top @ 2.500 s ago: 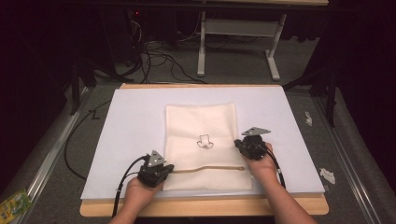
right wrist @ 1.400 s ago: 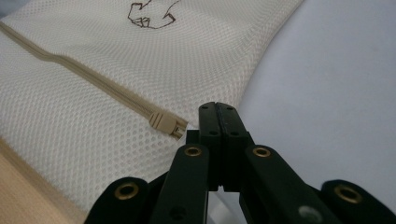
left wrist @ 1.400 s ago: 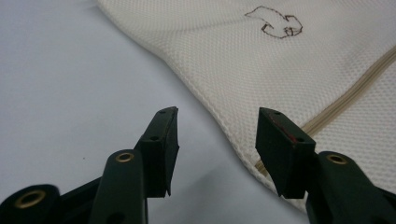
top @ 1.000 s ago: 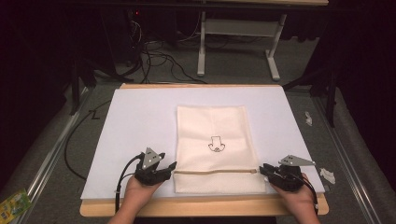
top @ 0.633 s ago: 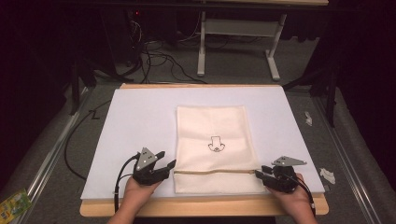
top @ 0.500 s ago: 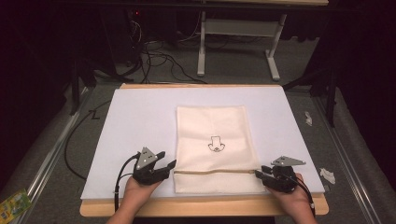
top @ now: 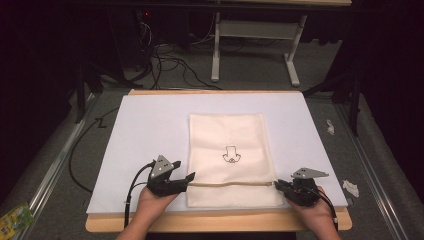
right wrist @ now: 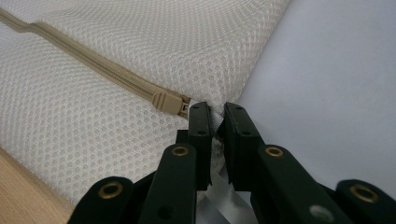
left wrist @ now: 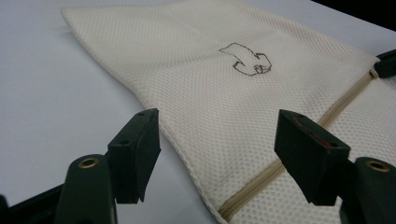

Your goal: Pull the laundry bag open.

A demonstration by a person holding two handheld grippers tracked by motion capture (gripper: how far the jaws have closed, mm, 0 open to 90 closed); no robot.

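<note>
A cream mesh bag (top: 227, 135) with a small dark drawing lies flat on the white sheet. A tan zipper (top: 232, 184) crosses it near the front edge. My left gripper (top: 189, 177) rests at the bag's left edge by the zipper's end. In the left gripper view it (left wrist: 219, 140) is open, its jaws either side of the bag (left wrist: 224, 93) edge and gripping nothing. My right gripper (top: 278, 185) is at the bag's right edge. In the right gripper view it (right wrist: 212, 114) is shut on the mesh edge just beside the zipper pull (right wrist: 166, 100).
The white sheet (top: 150, 130) covers a wooden table whose front edge (top: 215, 220) shows between the person's hands. Cables and a table frame stand on the floor behind. Paper scraps (top: 350, 187) lie to the right and a green packet (top: 12, 220) at lower left.
The right gripper went from the bag's middle out past its right edge, then came back left and shut on that edge. The bag now lies straight and flat. The left gripper barely moved.
</note>
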